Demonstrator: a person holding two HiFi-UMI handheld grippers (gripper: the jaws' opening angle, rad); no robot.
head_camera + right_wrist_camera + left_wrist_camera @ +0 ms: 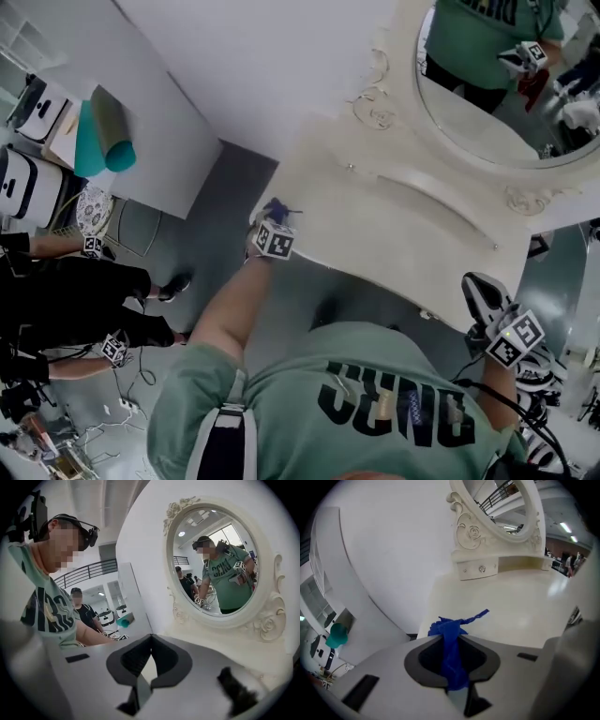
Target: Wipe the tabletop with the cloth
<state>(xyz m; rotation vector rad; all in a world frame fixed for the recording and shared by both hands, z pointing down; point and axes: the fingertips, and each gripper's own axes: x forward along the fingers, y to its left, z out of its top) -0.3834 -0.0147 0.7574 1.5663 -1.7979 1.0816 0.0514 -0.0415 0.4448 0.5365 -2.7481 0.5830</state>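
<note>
Blue cloth pinched at the worktop's left end

One cloth (451,631), two tongs, one oval mirror (487,112). The left tongs (452,641) are clenched on the cloth. Much of it is buried between the jaws, and a crumpled tuft pokes out over the cream worktop (520,606). From the head view it is small and half hidden behind the marker cube. The right tongs (150,644) are closed on nothing, off the worktop's far right corner.
</note>
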